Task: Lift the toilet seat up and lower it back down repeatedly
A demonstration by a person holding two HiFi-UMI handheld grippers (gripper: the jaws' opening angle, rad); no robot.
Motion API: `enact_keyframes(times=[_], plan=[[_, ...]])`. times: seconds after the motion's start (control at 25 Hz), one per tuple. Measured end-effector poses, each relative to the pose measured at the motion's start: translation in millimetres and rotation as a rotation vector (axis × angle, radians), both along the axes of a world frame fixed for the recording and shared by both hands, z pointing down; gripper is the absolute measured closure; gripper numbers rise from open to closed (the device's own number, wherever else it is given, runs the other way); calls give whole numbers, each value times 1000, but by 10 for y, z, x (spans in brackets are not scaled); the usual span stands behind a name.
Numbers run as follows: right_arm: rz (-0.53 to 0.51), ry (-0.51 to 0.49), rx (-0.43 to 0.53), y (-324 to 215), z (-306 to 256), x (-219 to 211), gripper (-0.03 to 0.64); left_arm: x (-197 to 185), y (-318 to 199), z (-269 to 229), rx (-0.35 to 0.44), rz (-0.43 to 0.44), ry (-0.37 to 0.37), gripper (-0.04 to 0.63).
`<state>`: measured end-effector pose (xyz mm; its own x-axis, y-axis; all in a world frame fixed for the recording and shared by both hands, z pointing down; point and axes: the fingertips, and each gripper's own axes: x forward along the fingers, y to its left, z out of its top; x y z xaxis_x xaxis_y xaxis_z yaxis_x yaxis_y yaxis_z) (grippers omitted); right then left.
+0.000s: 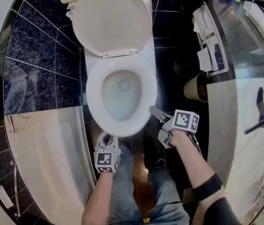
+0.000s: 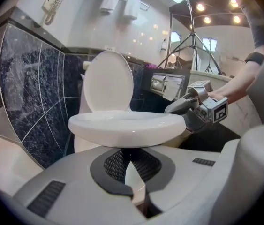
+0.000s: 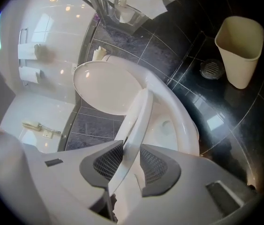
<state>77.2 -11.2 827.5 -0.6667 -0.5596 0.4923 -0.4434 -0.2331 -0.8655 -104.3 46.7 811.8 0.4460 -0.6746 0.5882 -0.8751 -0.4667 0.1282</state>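
Observation:
The white toilet seat [image 1: 93, 102] [image 2: 127, 125] is tilted a little way up off the bowl [image 3: 183, 121]. Behind it the lid [image 1: 110, 18] [image 3: 106, 86] stands upright. My right gripper [image 1: 154, 112] [image 3: 132, 156] is at the seat's right front side. The seat's edge [image 3: 139, 121] runs between its dark pads, which are shut on it. My left gripper [image 1: 107, 137] [image 2: 131, 161] sits just below the seat's front rim. Its tips are together, with only a white sliver showing in the gap behind them. The left gripper view also shows the right gripper [image 2: 176, 108] beside the seat.
A beige waste bin [image 1: 195, 87] [image 3: 239, 50] stands right of the toilet by a floor drain [image 3: 211, 69]. Paper holders [image 1: 211, 46] hang on the right wall. A white bathtub [image 1: 42, 163] fills the left. The person's legs in jeans [image 1: 132, 191] are directly in front of the bowl.

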Motion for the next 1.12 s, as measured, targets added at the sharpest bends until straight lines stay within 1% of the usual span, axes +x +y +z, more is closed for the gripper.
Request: enact_keyframes(times=[0.12,0.2,0.4,0.48,0.64,0.76,0.88,1.0,1.12], plan=[[-32,43,38,-82,-196,14,463,3,-100,-187,0,0,13,607],[-30,59,56,-139,-323,26,460,7,-183,-318,2,6,20,607],[33,83,88,-342,-672,54,456,22,-483,-711,24,20,37,607],[38,116,105,-449,-839,86,454,37,-612,-860,31,29,42,607],[11,187,141,-620,-1183,176,467,57,-888,-1154,45,48,52,606],[-14,236,191,-721,-1495,237,481,77,-1118,-1365,52,64,56,607],[-20,315,249,-844,-1830,278,537,105,-1337,-1546,46,82,56,607],[-35,427,321,-1024,-2157,270,583,140,-1575,-1705,40,105,57,606],[-86,556,412,-1244,-2483,188,600,177,-1813,-1830,37,132,60,606]])
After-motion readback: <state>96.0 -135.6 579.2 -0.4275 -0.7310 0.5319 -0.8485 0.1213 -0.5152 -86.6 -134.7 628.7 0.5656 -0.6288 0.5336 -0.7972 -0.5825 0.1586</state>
